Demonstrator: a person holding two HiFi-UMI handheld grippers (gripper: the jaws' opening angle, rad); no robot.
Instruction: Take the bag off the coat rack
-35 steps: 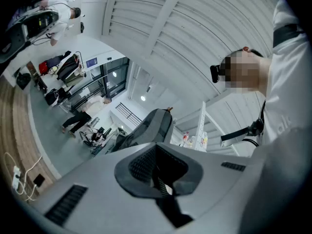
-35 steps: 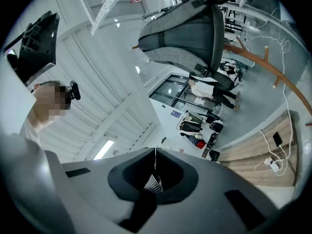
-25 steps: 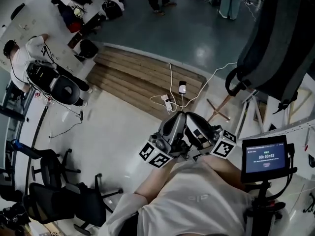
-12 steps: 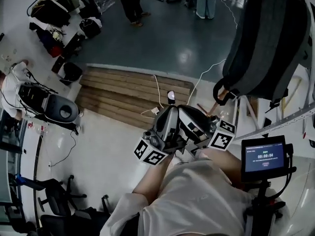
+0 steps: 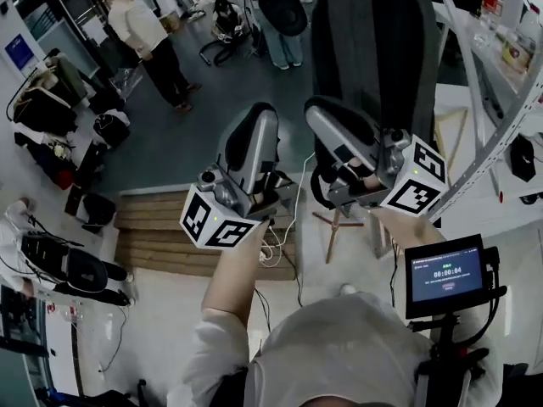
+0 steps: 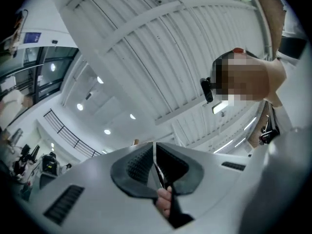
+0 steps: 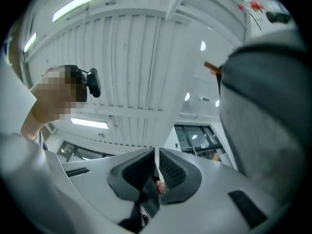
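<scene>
A dark grey backpack [image 5: 373,41] hangs from a coat rack whose wooden legs [image 5: 333,220] stand on the floor below it. In the right gripper view the backpack [image 7: 265,106] fills the right side, with a wooden peg [image 7: 212,68] beside it. Both grippers are held up side by side in front of the bag and point upward. My left gripper [image 5: 260,115] is left of the bag; its jaws [image 6: 154,150] are shut with nothing between them. Just before the bag's lower part, my right gripper [image 5: 321,110] is also shut and empty [image 7: 156,155]. Neither touches the bag.
A wooden platform [image 5: 161,240] with cables lies on the floor to the left. A timer screen on a stand [image 5: 445,273] is at my right. A metal shelf frame [image 5: 496,100] runs along the right. People [image 5: 144,32] and chairs stand at the back.
Both grippers have risen from low near my body to chest height and spread slightly. The view has tilted up, so the backpack now sits directly behind the right gripper.
</scene>
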